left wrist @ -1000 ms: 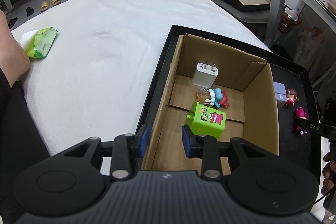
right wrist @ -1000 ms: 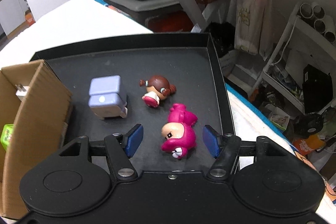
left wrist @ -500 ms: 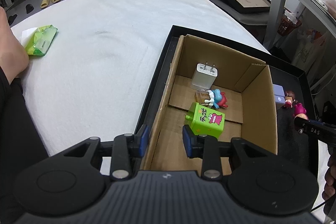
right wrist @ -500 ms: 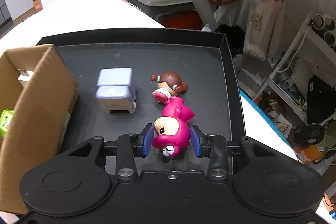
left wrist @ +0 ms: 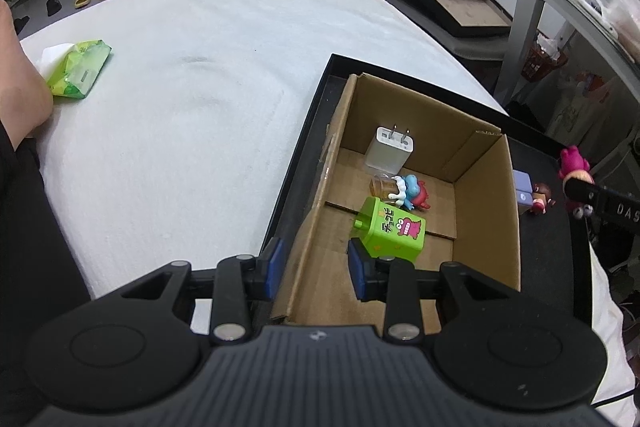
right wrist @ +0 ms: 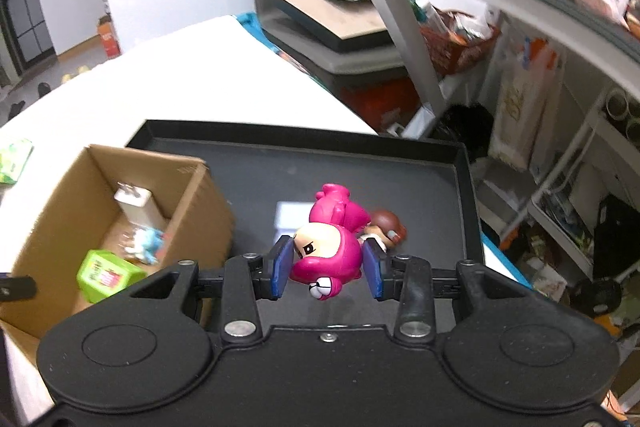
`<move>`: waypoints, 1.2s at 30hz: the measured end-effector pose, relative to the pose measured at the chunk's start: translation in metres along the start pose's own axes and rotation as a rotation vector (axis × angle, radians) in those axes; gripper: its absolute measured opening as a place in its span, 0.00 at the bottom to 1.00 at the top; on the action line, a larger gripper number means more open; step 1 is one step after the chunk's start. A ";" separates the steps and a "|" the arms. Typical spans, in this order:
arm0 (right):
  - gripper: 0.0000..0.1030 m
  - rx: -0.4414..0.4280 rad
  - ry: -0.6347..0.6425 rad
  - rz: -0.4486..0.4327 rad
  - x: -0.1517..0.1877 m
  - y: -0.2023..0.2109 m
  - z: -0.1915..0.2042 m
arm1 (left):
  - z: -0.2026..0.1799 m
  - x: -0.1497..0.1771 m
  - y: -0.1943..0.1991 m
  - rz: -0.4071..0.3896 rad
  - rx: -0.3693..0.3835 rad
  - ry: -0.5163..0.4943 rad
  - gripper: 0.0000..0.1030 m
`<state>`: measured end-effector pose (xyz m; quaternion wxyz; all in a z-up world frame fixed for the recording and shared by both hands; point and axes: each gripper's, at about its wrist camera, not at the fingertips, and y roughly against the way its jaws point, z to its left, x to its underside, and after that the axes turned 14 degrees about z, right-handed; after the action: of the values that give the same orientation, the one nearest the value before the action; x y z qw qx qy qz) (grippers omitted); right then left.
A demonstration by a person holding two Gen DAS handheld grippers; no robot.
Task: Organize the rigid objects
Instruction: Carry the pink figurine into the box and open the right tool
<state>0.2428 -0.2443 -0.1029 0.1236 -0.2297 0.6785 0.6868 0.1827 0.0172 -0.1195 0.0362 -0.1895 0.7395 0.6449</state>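
My right gripper (right wrist: 325, 267) is shut on a pink bear figure (right wrist: 326, 251) and holds it lifted above the black tray (right wrist: 440, 155); the figure also shows in the left wrist view (left wrist: 573, 165). Below it on the tray lie a brown-haired doll (right wrist: 386, 225) and a lilac block (right wrist: 290, 213). The cardboard box (left wrist: 486, 203) holds a white charger (left wrist: 389, 151), a blue-red figure (left wrist: 410, 189) and a green toy box (left wrist: 394, 229). My left gripper (left wrist: 314, 267) straddles the box's left wall, holding it.
The tray sits on a white padded table (left wrist: 180, 131). A green wipes pack (left wrist: 78, 73) lies at the table's far left beside a person's arm (left wrist: 18, 83). Shelves and clutter (right wrist: 560, 167) stand to the right of the tray.
My right gripper closed on the pink bear figure and lifted it off the tray, swinging left toward the box. The left gripper stayed put.
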 end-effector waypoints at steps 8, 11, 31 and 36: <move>0.36 -0.033 0.061 -0.057 -0.011 0.026 0.036 | 0.013 0.006 0.005 -0.010 0.008 0.002 0.32; 0.36 -0.043 0.079 -0.063 -0.013 0.031 0.049 | 0.020 0.006 0.008 -0.016 0.020 0.017 0.32; 0.36 -0.008 0.180 -0.048 -0.017 0.034 0.123 | 0.048 0.019 0.005 -0.005 0.211 0.051 0.08; 0.36 0.006 0.195 -0.037 -0.017 0.031 0.137 | 0.051 0.022 0.006 -0.007 0.230 0.049 0.07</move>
<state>0.2224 -0.1081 -0.0715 0.0706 -0.3075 0.6850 0.6566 0.1503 0.0614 -0.1286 0.0419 -0.2022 0.8087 0.5507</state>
